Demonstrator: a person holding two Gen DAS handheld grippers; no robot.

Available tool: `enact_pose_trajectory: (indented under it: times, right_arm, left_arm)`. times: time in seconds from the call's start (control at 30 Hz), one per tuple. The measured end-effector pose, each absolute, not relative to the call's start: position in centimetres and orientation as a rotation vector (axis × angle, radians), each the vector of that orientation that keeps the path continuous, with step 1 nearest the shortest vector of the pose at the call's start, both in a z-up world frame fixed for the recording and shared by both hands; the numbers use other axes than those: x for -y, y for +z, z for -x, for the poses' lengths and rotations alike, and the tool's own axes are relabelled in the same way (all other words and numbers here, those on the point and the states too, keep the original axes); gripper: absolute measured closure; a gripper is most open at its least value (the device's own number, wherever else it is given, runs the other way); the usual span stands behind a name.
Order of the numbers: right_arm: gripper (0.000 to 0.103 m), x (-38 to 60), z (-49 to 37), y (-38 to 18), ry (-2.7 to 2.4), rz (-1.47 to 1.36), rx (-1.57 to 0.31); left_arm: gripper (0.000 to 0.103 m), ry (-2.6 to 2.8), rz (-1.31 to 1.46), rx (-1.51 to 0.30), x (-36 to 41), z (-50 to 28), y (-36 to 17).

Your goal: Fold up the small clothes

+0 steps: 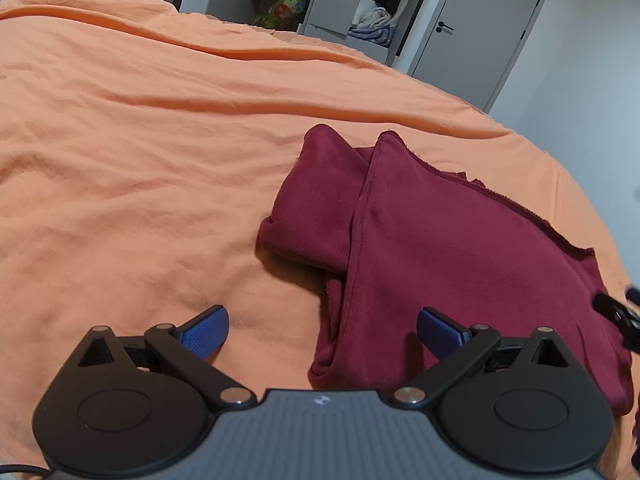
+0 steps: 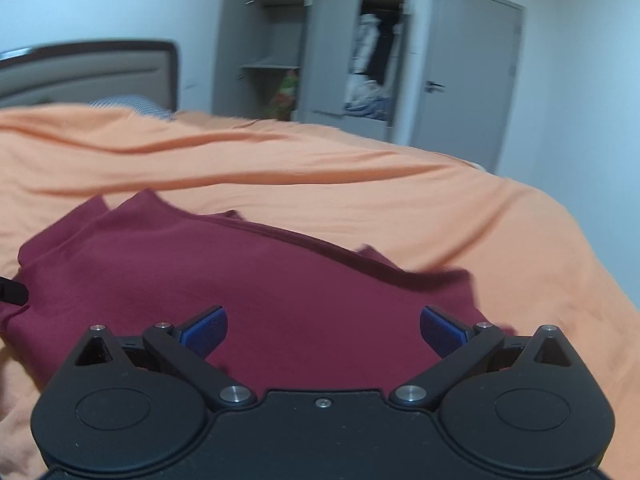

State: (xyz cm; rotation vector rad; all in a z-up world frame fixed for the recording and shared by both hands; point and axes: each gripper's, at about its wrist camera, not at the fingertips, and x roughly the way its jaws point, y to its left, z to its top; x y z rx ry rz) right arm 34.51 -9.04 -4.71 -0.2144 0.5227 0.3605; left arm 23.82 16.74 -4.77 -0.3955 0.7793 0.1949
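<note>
A dark red garment [image 1: 440, 248] lies folded on the orange bedspread [image 1: 160, 160], one sleeve tucked under its left side. My left gripper [image 1: 322, 332] hovers open just above the garment's near left edge, its blue pads [image 1: 208, 334] holding nothing. In the right wrist view the same dark red garment [image 2: 260, 280] spreads across the orange bedspread [image 2: 480, 220]. My right gripper [image 2: 324, 332] stands open over its near part, nothing between the blue pads [image 2: 442, 330]. A black piece of the right gripper shows at the left wrist view's right edge.
An open grey wardrobe [image 2: 320, 60] with clothes and shelves stands beyond the bed, next to a shut grey door [image 2: 472, 80]. A padded headboard [image 2: 88, 72] and a striped pillow [image 2: 132, 106] sit at the far left. The bed's edge drops off on the right.
</note>
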Motion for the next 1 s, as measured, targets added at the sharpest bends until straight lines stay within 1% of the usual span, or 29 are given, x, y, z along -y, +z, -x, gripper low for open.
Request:
enact_pose_trajectory:
  times: [0.27, 0.47, 0.6, 0.77, 1.0]
  right_arm:
    - [0.001, 4.0, -38.5, -4.7, 0.370, 0.247, -0.511]
    - [0.001, 2.0, -41.0, -5.8, 0.345, 0.267, -0.516]
    - [0.001, 1.2, -42.0, -7.7, 0.303, 0.300, -0.549]
    - [0.001, 1.8, -42.3, -9.7, 0.299, 0.244, -0.597]
    - [0.000, 1.6, -42.5, -10.1, 0.302, 0.235, -0.623]
  left_arm:
    - [0.000, 0.198, 0.363, -0.789, -16.5, -23.8, -4.9]
    - [0.000, 0.212, 0.350, -0.795, -16.3, -23.9, -5.1]
    - [0.000, 0.209, 0.338, -0.794, -16.3, -23.9, -5.2]
    - [0.000, 0.209, 0.329, -0.802, -16.3, -24.0, -5.3]
    - [0.000, 0.221, 0.320, -0.809, -16.3, -24.2, -5.4]
